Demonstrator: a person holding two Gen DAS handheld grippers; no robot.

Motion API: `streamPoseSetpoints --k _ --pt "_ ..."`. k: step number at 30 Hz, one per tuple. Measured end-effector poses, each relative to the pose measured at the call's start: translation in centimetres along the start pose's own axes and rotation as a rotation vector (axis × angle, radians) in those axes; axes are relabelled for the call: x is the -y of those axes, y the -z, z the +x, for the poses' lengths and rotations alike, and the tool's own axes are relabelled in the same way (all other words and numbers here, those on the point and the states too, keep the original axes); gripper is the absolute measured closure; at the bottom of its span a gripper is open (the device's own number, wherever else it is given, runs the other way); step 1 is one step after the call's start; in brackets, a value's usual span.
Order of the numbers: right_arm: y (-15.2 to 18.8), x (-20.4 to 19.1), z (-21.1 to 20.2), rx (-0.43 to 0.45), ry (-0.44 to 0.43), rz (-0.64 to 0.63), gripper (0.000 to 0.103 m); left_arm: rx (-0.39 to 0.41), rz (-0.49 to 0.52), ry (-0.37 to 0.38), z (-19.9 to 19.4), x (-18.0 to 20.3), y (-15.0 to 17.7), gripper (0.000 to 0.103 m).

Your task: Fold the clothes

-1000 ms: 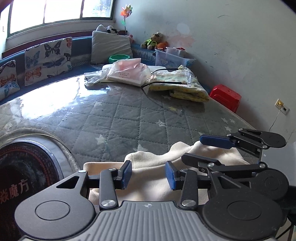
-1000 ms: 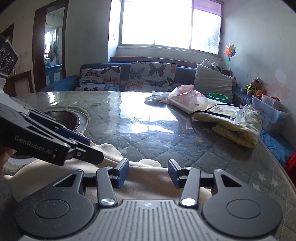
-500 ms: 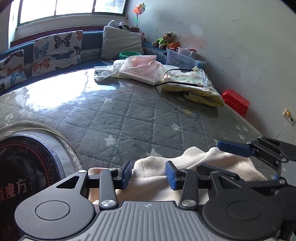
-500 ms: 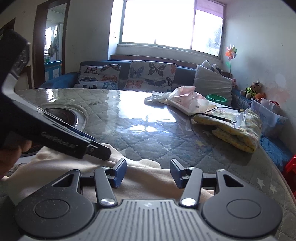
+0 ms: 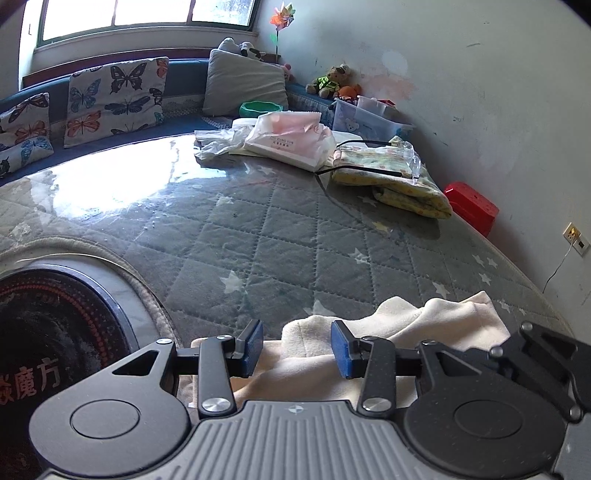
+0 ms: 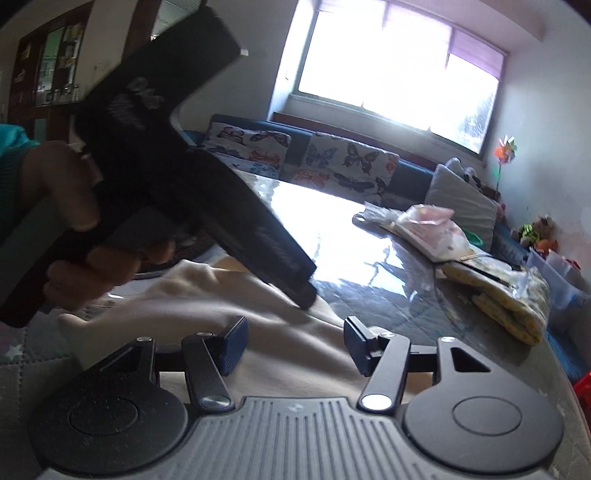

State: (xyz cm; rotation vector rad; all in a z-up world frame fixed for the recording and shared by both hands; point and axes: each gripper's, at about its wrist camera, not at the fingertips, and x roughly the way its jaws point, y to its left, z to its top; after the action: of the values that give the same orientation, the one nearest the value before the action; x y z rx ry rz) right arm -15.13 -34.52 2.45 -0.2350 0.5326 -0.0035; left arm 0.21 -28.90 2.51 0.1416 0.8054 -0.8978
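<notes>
since the earlier frame the right gripper (image 6: 291, 345) has slid sideways, its jaws opening, holding nothing; the left gripper (image 5: 297, 349) hovers part-open, empty, over the cream garment (image 5: 406, 328) at the table's (image 5: 280, 236) near edge.

Butterfly-print cushions (image 5: 114, 99) under the window, grey pillow (image 5: 243, 86), teddy bear (image 5: 328, 81), red stool (image 5: 471, 210), yellow folded blanket (image 5: 391, 177), pinwheel (image 5: 282, 16).

Black grippers (image 5: 296, 345) with blue-padded jaws; teal sleeve (image 6: 11, 147).
</notes>
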Motion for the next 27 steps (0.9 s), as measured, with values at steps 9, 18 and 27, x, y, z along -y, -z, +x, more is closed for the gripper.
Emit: streamPoseSetpoints --k 9,18,27 --pt "-0.1 -3.7 -1.5 0.046 -0.067 -0.028 0.041 0.046 -0.009 -0.007 -2.8 -0.7 0.0 0.059" --pt "0.3 -4.2 -3.9 0.07 -0.089 0.014 0.039 0.091 -0.011 0.006 -6.7 -0.7 1.6 0.059" --pt "3.1 -0.2 -6.9 0.016 0.039 0.097 0.038 0.107 0.006 0.05 -9.5 0.7 5.3 0.059"
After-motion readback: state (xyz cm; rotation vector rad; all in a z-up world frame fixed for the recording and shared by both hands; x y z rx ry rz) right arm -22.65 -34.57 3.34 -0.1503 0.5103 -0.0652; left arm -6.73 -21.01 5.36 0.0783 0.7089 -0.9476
